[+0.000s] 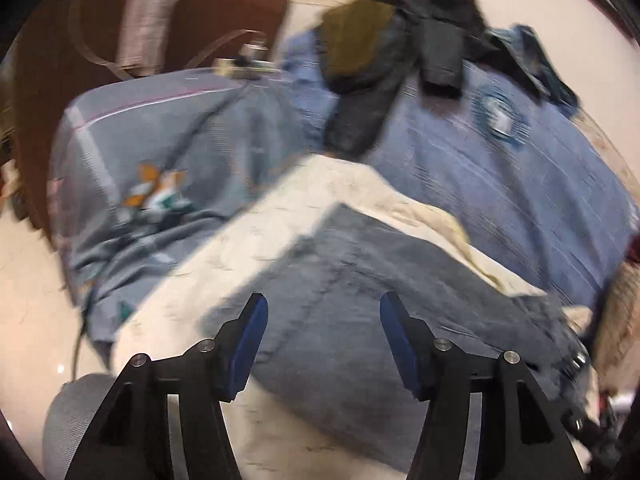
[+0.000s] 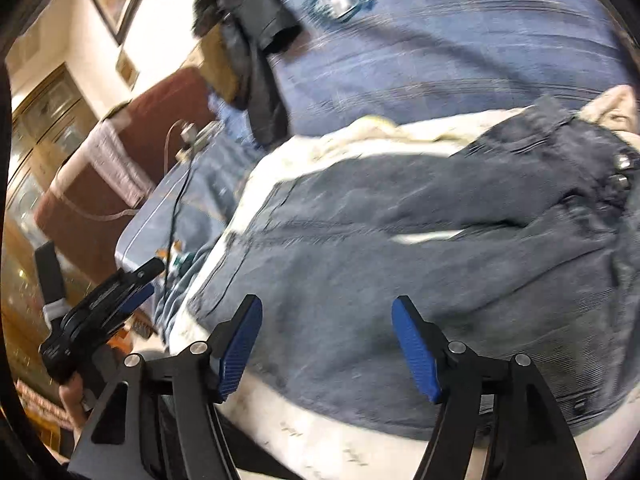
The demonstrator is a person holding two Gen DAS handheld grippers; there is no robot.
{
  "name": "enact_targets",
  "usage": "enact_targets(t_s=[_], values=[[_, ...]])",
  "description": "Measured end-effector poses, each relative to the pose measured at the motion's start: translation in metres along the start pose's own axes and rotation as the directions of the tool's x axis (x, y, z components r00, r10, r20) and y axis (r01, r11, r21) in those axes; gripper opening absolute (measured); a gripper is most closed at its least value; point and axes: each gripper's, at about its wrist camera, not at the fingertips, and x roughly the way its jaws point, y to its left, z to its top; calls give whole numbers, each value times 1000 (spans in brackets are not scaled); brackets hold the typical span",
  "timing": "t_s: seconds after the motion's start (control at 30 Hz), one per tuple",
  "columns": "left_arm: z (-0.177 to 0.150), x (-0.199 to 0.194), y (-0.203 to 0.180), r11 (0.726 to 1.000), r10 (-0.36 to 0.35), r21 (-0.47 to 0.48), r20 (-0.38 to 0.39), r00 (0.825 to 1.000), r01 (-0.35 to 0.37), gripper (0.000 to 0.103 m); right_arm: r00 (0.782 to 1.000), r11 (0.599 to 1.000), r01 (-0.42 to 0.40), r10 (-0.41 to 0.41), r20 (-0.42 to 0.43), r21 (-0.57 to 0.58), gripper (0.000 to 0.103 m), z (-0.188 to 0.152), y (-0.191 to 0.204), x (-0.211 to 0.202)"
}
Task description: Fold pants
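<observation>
Pants (image 2: 420,240) lie folded on a cream cloth (image 1: 248,240) on the bed, blurred, waistband cut off at frame edge. Left gripper (image 1: 324,344) and right gripper (image 2: 327,348) spread, empty, above them.

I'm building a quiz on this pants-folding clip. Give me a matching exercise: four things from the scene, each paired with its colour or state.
Things:
1. pants
2. cloth under the pants
3. armchair
4. right gripper

Colour or state:
A. reddish brown
B. jaws apart, nothing between them
C. dark blue denim
D. cream

Pairs: 1-C, 2-D, 3-A, 4-B
</observation>
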Motion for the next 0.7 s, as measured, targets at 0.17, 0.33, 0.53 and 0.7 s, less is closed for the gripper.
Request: enact_targets(t_s=[0.17,0.33,0.53,0.7], values=[[29,26,-54,981,-163,85,-100,981,172,60,997,998,51,-53,50,43,70,32,-33,-21],[61,74,-112,932,-322,97,-222,920,350,62,995,993,92,-94,31,68,70,69,-76,-43],[53,154,-135,899,-388,78,-318,865,432,62,978,961,209,-205,-42,182,70,124,-151,-41],[42,182,-122,918,-332,93,-349,877,385,61,941,925,324,-295,-163,196,70,177,-219,18]])
